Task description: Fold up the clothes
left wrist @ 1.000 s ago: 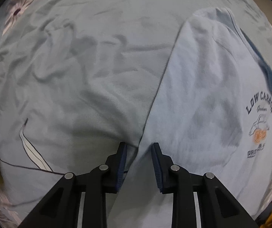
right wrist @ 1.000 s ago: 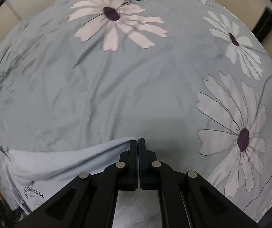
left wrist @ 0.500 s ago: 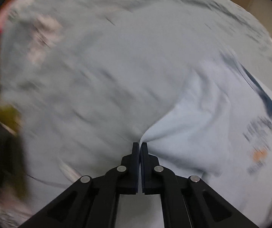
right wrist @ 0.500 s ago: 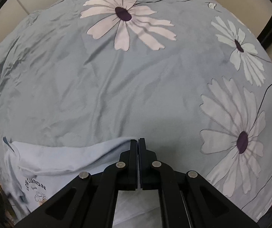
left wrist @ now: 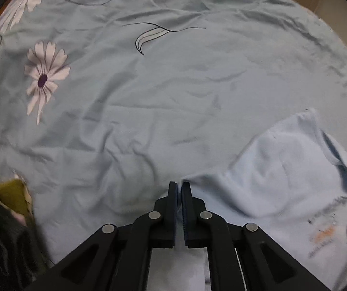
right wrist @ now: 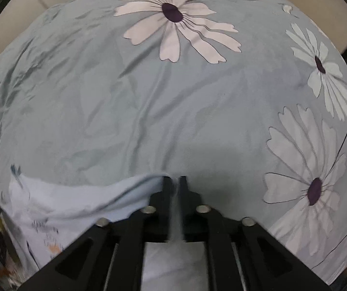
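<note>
T-shirt, pale blue, lies on the floral bedsheet, its edges pinched between both near-closed, now-opening grippers, left gripper and right gripper, evidently for folding.

One pale blue T-shirt lies on one grey-blue bedsheet, and it carries one printed chest graphic with an orange spot. Two grippers work at that shirt: the left gripper and the right gripper, each with two black fingers. In the left wrist view, the sheet shows one whole daisy far left of the shirt; the right wrist view shows four large daisies beyond and right of it.
</note>
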A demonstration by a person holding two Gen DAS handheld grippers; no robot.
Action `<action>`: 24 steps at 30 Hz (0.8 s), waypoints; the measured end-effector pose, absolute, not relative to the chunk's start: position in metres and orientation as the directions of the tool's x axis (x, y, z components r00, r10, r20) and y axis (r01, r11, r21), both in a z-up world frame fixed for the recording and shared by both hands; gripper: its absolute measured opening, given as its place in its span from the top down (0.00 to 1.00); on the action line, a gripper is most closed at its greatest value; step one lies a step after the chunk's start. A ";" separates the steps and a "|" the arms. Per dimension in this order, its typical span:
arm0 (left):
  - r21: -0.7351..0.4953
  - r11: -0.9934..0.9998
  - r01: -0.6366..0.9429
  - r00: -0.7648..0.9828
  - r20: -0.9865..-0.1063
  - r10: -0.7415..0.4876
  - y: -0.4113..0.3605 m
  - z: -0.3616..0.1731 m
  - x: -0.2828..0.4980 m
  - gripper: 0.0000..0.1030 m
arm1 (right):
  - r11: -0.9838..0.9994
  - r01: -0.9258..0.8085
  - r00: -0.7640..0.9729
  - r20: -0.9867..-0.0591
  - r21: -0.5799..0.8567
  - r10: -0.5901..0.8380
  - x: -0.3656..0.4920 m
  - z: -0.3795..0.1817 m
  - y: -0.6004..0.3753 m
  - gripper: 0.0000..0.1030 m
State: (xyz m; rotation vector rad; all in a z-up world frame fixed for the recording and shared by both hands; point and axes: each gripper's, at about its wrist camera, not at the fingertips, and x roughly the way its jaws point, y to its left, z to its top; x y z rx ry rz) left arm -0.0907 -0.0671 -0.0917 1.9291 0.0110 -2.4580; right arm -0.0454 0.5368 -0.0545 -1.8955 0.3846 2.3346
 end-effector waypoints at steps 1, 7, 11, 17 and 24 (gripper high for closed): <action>0.002 -1.000 0.020 -0.241 -0.970 -0.007 -0.071 -0.086 -0.087 0.83 | -0.966 -0.225 -0.227 -0.971 0.130 -0.078 -0.041 -0.047 0.541 0.65; -0.054 -0.998 -0.014 -0.312 -0.948 0.056 -0.073 -0.055 -0.087 0.53 | -0.992 -0.096 -0.311 -0.949 0.084 -0.050 -0.040 -0.001 0.541 0.63; -0.110 -0.991 -0.074 -0.321 -0.938 0.128 -0.044 -0.055 -0.104 0.49 | -0.955 0.201 -0.256 -0.929 0.219 -0.267 -0.065 -0.009 0.452 0.62; -0.135 -0.978 -0.157 -0.267 -0.948 0.174 0.018 -0.074 -0.120 0.49 | -0.829 0.500 -0.096 -0.936 0.249 -0.340 -0.075 -0.057 0.335 0.62; -0.147 -0.949 -0.278 -0.183 -0.962 0.202 0.045 -0.103 -0.146 0.43 | -0.786 0.563 -0.006 -0.950 0.255 -0.313 -0.087 -0.085 0.315 0.70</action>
